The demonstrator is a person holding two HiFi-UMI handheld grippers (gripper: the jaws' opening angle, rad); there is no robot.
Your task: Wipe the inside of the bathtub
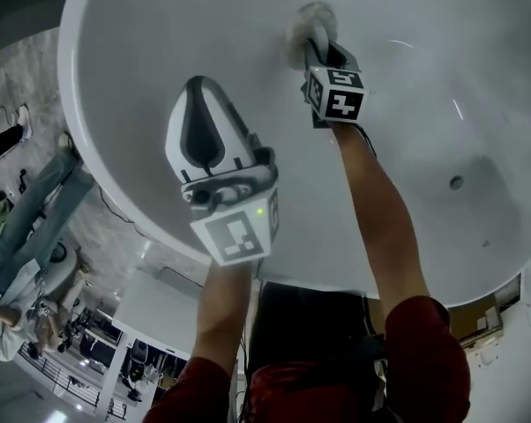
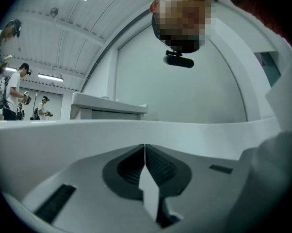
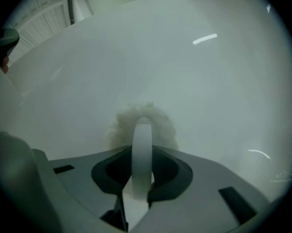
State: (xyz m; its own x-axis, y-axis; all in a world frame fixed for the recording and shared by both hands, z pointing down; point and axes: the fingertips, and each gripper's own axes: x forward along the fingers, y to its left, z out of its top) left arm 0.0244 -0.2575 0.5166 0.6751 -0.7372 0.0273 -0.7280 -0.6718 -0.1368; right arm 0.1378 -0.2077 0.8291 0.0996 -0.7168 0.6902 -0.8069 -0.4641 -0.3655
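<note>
The white bathtub (image 1: 424,148) fills the head view, its drain (image 1: 457,182) at the right. My right gripper (image 1: 317,49) reaches down into the tub and is shut on the white loop handle (image 3: 142,140) of a fluffy grey-white wiping pad (image 1: 302,25). The pad (image 3: 121,123) is pressed against the tub's inner wall (image 3: 194,67) just ahead of the right gripper (image 3: 142,154). My left gripper (image 1: 199,91) is held above the tub's near-left rim, shut with nothing between its jaws. The left gripper (image 2: 145,152) points up and away from the tub.
The tub's rim (image 1: 70,104) curves along the left. Beyond it, on the floor at the left, stand people (image 1: 32,218) and a white cabinet (image 1: 155,302). The left gripper view shows a white ledge (image 2: 109,108), people (image 2: 12,91) at the far left and ceiling lights.
</note>
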